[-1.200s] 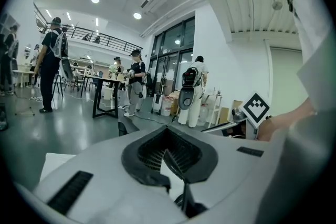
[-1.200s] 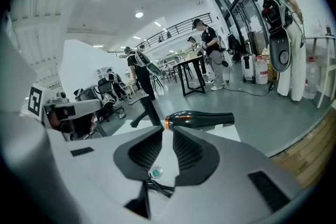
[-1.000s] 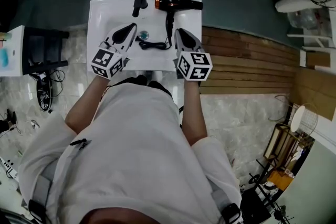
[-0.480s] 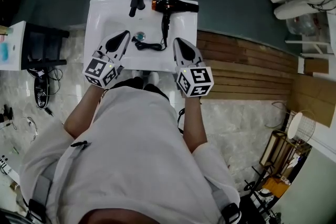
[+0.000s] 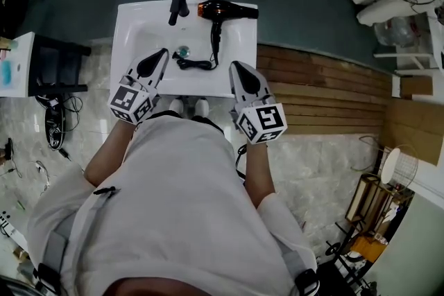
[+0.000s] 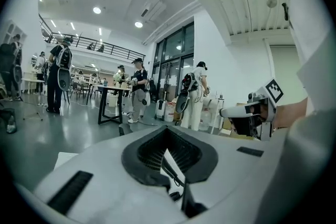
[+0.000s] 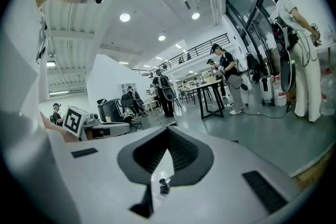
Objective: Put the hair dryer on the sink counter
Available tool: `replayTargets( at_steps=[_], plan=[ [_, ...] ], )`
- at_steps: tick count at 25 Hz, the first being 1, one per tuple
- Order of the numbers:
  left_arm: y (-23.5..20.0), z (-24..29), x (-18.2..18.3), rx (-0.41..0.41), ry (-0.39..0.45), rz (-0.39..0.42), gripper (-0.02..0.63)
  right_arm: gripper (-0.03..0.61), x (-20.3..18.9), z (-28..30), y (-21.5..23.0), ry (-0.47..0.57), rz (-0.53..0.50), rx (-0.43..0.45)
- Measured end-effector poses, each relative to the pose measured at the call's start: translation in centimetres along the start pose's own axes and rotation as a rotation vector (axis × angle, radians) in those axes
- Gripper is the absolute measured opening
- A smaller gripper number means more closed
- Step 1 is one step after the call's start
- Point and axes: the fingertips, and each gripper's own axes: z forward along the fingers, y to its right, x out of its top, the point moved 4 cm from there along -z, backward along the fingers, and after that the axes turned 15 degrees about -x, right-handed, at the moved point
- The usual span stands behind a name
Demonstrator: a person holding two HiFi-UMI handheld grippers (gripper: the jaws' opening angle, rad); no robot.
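The black hair dryer (image 5: 225, 9) with an orange rear ring lies on the back rim of the white sink (image 5: 132, 24), to the right of the black faucet (image 5: 177, 5). Its handle points toward me and its black cord (image 5: 194, 64) lies coiled in the basin near the drain (image 5: 183, 50). My left gripper (image 5: 161, 54) hovers over the sink's front left, shut and empty. My right gripper (image 5: 236, 66) hangs over the front right edge, shut on nothing, well short of the dryer. In the left gripper view the jaws (image 6: 167, 144) meet; in the right gripper view the jaws (image 7: 167, 152) meet too.
A slatted wooden platform (image 5: 326, 93) lies right of the sink. A black stand (image 5: 59, 66) and a white cabinet (image 5: 14, 66) are on the left. Cables lie on the floor (image 5: 55, 128). Several people stand around a table (image 6: 113, 97) farther back.
Both grippers have drawn back from the basin toward my body, the right one away from the dryer's handle. The hair dryer and its cord stay where they lay.
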Motion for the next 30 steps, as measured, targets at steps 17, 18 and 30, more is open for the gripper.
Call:
replayTargets(
  at_steps=[17, 18, 30],
  plan=[
    [-4.7, -1.7, 2.5, -0.086, 0.057, 0.031, 0.000, 0.008, 2.7, 0.1, -1.3, 0.113, 0.010, -0.172],
    [-5.0, -1.8, 2.9, -0.088, 0.065, 0.039, 0.000, 0.008, 3.0, 0.2, -1.4, 0.121, 0.004, -0.181],
    [-6.5, -2.4, 4.7, -0.097, 0.110, 0.071, 0.000, 0.008, 3.5, 0.5, -2.5, 0.145, -0.003, -0.232]
  ],
)
